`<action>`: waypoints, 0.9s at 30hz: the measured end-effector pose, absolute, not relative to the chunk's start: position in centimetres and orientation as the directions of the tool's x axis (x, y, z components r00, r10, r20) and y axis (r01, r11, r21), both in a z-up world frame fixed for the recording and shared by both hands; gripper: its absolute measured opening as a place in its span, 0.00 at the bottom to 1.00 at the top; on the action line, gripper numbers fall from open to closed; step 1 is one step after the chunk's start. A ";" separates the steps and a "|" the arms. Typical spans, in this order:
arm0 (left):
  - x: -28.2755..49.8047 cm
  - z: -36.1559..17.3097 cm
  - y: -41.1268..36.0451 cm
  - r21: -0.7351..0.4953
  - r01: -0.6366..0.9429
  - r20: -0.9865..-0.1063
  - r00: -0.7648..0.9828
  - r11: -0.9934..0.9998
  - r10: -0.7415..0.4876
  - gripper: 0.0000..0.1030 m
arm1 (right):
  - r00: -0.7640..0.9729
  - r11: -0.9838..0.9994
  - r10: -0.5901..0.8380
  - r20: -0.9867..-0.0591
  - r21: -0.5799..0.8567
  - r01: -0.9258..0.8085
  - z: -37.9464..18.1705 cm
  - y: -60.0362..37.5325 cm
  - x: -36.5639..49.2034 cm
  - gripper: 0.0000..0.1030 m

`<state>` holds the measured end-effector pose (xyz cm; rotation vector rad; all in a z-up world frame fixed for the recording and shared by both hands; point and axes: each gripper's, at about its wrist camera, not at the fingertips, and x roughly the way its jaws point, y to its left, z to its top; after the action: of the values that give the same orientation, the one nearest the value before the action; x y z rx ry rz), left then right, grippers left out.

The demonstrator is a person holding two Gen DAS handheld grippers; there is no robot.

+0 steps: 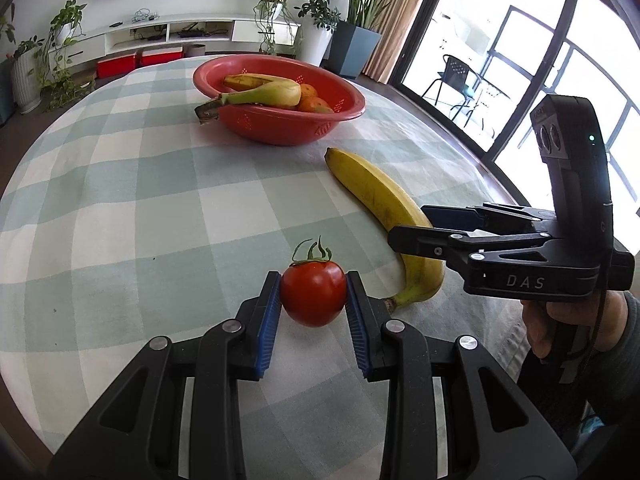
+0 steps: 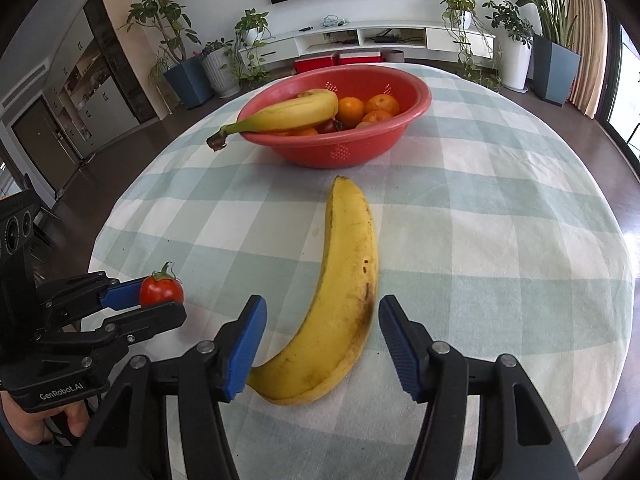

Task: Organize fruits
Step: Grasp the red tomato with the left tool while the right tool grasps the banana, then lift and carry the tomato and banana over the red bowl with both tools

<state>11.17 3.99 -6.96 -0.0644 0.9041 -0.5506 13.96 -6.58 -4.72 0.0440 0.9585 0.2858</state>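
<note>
On the round table with its pale green-and-white checked cloth (image 2: 500,240), left to right: left gripper (image 1: 313,300), blue pads clamped on a small red tomato with green stem (image 1: 313,294); in the right wrist view the tomato (image 2: 161,291) looks lifted just off the cloth, hard to be sure. Next, right gripper (image 2: 322,348), jaws apart, straddling the stem half of a long yellow banana with brown specks (image 2: 344,280) lying flat on the cloth; left pad seems to touch near the stem, right pad clear of the peel. Behind both, near the far edge, a red plastic colander bowl (image 2: 400,128) holds another yellow banana (image 2: 288,114), stem poking over the rim, plus several oranges (image 2: 380,106). Potted plants (image 2: 556,20) stand along the far wall.
</note>
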 end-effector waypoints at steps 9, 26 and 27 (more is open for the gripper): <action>10.9 -7.0 4.7 -0.305 0.423 -0.706 0.501 0.853 -0.501 0.29 | 0.468 0.980 0.161 -0.869 0.083 -0.183 -6.0 -5.8 15.3 0.49; 10.5 -6.7 4.9 -0.318 0.427 -0.686 0.513 0.847 -0.516 0.29 | 0.395 0.968 0.104 -0.913 0.002 -0.251 -5.8 -5.1 17.1 0.34; 10.5 -6.7 5.0 -0.318 0.424 -0.685 0.515 0.848 -0.515 0.29 | 0.395 0.967 0.104 -0.913 -0.001 -0.256 -5.8 -5.0 17.1 0.34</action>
<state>10.53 4.96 -6.72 -0.1156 0.8609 -0.5659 17.06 -5.03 -5.83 -0.1498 1.1434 0.2291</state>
